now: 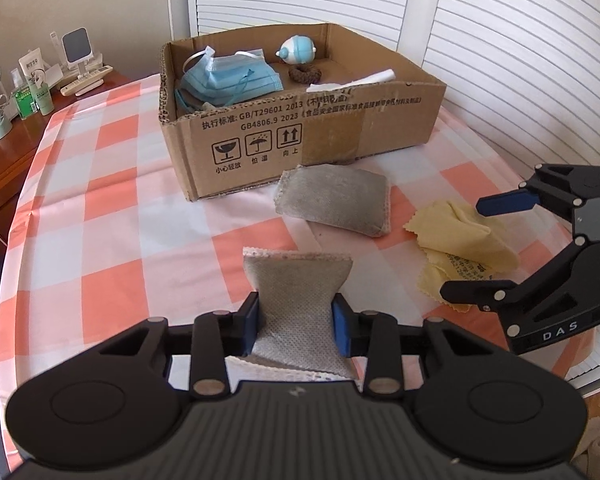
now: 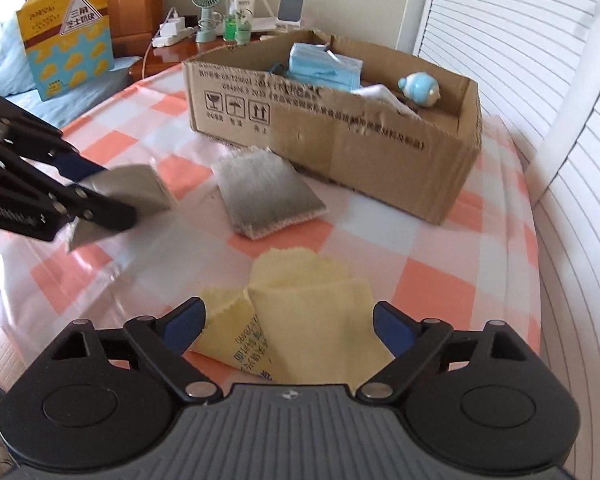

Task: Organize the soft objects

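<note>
Grey pouch (image 1: 298,300) pinched in left gripper (image 1: 296,322) — lifted off checked cloth (image 1: 100,208)

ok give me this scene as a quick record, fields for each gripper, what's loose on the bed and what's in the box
left gripper: shut on grey pouch, lifted
right gripper: open, above yellow cloth
loose on checked sheet: second grey pouch beside the box, yellow cloth
cardboard box: face masks, blue-white toy, brown ring, white item
pending: both pouches and cloth outside the box
</note>
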A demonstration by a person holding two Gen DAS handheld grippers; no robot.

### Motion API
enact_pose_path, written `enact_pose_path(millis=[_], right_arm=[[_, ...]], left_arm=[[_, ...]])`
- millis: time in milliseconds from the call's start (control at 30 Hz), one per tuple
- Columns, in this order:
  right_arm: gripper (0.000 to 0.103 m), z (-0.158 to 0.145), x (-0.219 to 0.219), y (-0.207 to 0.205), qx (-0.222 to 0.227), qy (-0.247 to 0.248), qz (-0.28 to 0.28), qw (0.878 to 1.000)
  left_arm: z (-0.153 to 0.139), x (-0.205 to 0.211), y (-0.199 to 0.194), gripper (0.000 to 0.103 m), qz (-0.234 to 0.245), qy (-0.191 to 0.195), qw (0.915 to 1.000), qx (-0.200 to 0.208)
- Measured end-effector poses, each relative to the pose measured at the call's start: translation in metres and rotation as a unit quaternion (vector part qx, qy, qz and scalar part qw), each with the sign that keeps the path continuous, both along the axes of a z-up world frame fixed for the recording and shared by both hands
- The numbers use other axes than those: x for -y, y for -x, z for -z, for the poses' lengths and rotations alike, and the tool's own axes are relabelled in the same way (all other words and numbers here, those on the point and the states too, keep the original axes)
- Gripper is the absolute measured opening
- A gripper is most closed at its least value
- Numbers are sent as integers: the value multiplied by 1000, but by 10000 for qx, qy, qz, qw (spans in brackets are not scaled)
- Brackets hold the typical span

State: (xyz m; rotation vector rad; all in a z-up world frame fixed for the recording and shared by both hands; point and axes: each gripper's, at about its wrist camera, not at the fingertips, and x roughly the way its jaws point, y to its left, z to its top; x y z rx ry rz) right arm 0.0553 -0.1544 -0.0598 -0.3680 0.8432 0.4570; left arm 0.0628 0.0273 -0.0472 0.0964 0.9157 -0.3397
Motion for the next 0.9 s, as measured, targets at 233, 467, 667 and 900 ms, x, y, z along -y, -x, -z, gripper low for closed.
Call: enact_pose_path(millis=[233, 467, 667, 900], right_arm=[[77, 1, -2, -3, 87, -28, 96, 9999], [13, -8, 6, -5, 206, -32, 366, 9991], [13, -28, 15, -4, 435, -254, 529, 9973], [13, -28, 18, -3, 421, -297, 585, 9970]], left_arm=[[-6, -5, -3, 36, -152, 50, 9998, 110], [-7, -14, -5, 60, -269, 0, 9995, 154], [1, -7, -4, 69, -131, -85, 9999, 54], [11, -4, -11, 45, -204, -111, 9996, -155]])
